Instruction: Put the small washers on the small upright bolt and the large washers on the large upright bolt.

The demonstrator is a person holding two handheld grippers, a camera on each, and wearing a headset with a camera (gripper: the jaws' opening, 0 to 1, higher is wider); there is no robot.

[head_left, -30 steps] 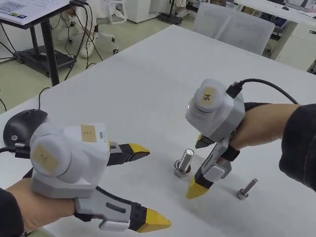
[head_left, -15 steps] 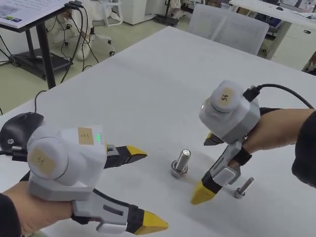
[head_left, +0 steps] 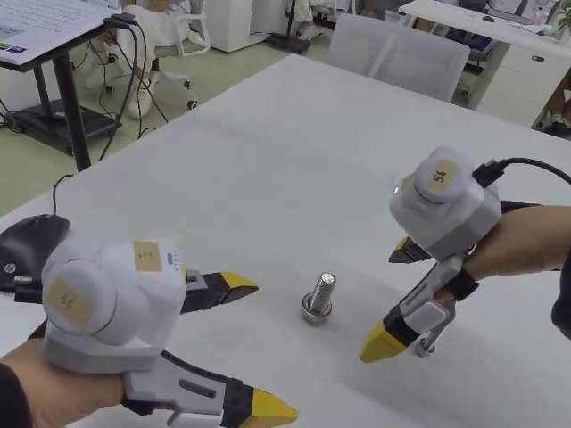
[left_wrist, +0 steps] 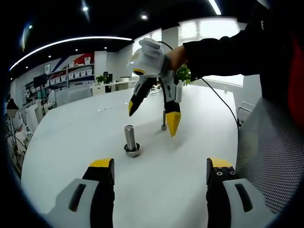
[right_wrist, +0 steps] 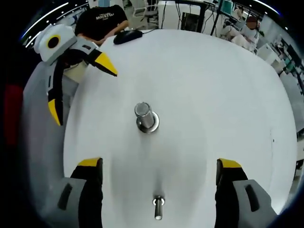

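The large upright bolt [head_left: 318,297] stands mid-table with a washer ring at its base; it is also plain to see as the large bolt [left_wrist: 130,140] and the large bolt [right_wrist: 145,117]. The small upright bolt [right_wrist: 158,205] stands between my right gripper's jaws, close in front of its camera, and the near jaw partly hides the small bolt [head_left: 426,344]. My right gripper [head_left: 393,297] points down at the table, open and empty. Nearer me on the left, my left gripper [head_left: 254,348] is open and empty, aimed at the large bolt.
A black mouse [head_left: 25,245] lies at the table's left edge, behind my left gripper. A grey chair [head_left: 397,55] stands at the far side. White tabletop [head_left: 268,169] stretches beyond the bolts.
My right gripper has shifted right, away from the large bolt, so that its near jaw now covers the small bolt. The left gripper has stayed about where it was.
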